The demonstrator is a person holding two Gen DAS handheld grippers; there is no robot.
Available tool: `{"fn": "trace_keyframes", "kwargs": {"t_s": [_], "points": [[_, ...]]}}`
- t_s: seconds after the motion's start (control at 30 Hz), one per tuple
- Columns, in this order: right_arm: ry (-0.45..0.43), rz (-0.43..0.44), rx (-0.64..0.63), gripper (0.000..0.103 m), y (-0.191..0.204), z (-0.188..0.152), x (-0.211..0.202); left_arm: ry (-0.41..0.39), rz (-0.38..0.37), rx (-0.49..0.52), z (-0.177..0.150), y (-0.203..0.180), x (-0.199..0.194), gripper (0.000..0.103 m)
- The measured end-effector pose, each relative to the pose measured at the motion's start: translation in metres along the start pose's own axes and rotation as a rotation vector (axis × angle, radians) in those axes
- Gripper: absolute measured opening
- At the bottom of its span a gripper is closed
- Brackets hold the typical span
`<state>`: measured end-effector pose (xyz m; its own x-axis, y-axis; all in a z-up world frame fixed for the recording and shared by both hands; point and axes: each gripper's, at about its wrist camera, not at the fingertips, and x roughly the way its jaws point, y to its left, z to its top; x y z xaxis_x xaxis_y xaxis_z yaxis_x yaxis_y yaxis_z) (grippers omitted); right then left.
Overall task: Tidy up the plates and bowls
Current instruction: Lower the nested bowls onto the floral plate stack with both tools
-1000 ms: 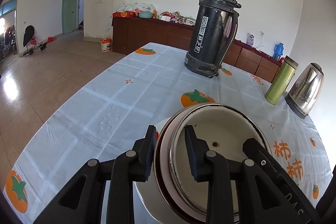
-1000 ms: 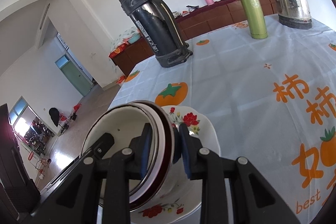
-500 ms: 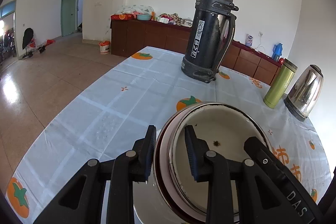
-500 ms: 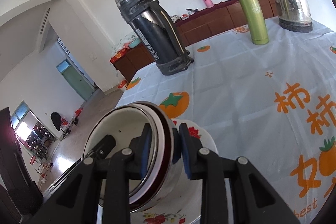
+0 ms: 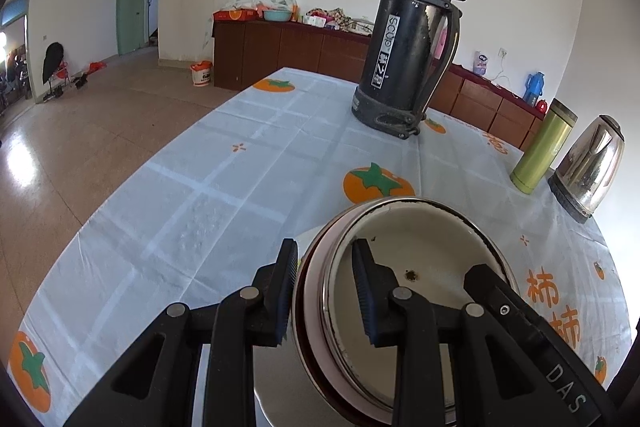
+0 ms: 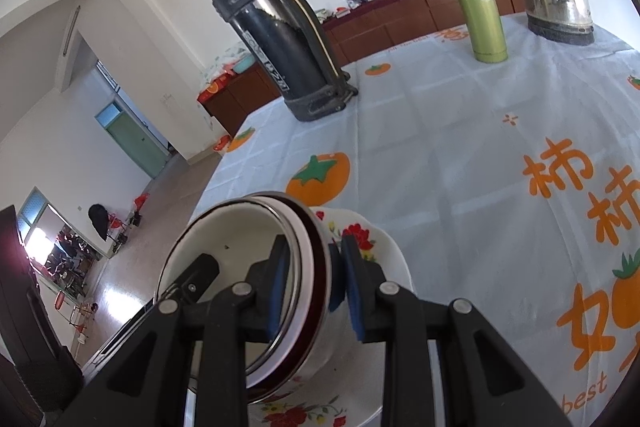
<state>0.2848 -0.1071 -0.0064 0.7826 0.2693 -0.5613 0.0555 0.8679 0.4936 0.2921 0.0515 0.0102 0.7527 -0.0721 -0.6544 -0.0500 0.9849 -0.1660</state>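
While both grippers, left (image 5: pixel 325 289) and right (image 6: pixel 311 281), keep their jaws clamped on opposite rims of the enamel bowl (image 5: pixel 404 267) above the flowered plate (image 6: pixel 380 247), the black thermos (image 5: pixel 408 47), green flask (image 5: pixel 544 151) and kettle (image 5: pixel 588 167) ahead on the tabletop (image 5: pixel 200 195) appear farther off than a second ago.

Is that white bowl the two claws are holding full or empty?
Empty. The left wrist view looks straight into the bowl: bare white enamel, only a small dark chip near the middle. It is tilted, over the flowered plate.
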Motion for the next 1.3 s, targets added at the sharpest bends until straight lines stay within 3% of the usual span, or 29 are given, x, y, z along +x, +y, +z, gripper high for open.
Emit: {"fn": "trace_keyframes", "kwargs": {"t_s": [0.17, 1.3], "points": [[0.03, -0.014, 0.007, 0.027, 0.0, -0.003, 0.003, 0.02, 0.006, -0.006, -0.002, 0.002, 0.002, 0.031], [0.02, -0.023, -0.026, 0.028, 0.004, -0.004, 0.0, 0.066, 0.001, -0.002, -0.004, 0.004, 0.009, 0.031]]}}
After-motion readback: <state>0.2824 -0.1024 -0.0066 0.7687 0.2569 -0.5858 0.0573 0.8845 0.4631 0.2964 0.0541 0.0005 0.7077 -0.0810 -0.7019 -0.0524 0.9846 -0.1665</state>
